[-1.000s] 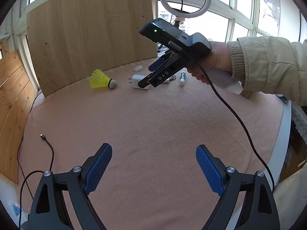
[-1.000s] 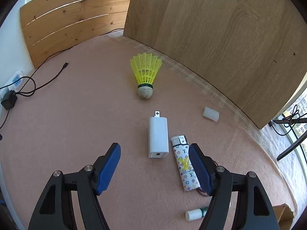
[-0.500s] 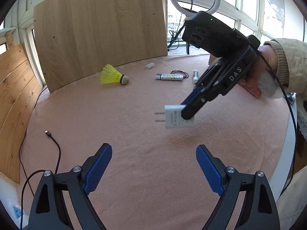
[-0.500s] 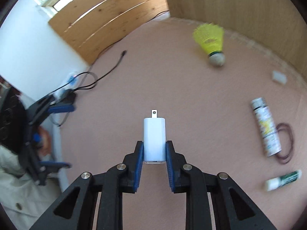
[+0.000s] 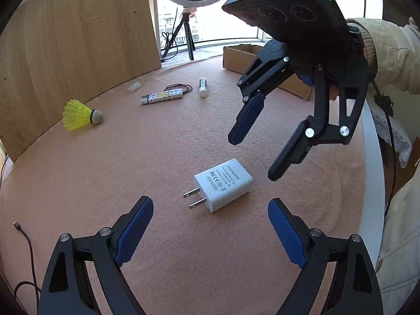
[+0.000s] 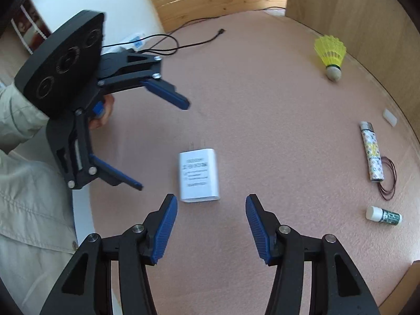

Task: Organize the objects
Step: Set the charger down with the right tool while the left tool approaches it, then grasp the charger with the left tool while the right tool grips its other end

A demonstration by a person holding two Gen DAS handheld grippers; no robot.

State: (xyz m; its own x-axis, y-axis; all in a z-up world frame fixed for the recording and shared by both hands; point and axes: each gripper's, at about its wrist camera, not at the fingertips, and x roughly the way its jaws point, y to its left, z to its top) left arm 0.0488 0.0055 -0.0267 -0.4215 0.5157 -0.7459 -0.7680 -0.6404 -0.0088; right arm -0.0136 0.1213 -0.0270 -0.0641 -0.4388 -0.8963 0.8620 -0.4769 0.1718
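Adapter: the white plug adapter [image 5: 223, 185] lies flat on the pink mat [image 5: 131, 157], near the mat's white front edge [image 5: 372, 173].
Right gripper [image 6: 211, 225]: jaws opening, nothing between them — adapter just ahead of the tips.
Left gripper [image 5: 210, 225]: jaws wide, empty.
Room: bare mat all round; shuttlecock [image 5: 78, 114] and lighter [image 5: 161, 96] well apart, by the wooden board [image 5: 78, 39].
Cut off: cardboard box [image 5: 246, 55] — partly behind the right gripper.

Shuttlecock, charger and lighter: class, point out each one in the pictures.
shuttlecock [image 5: 78, 115], left wrist view, on its yellow skirt.
charger [image 5: 225, 185], left wrist view, on its white printed face.
lighter [image 6: 372, 157], right wrist view, on its patterned body.
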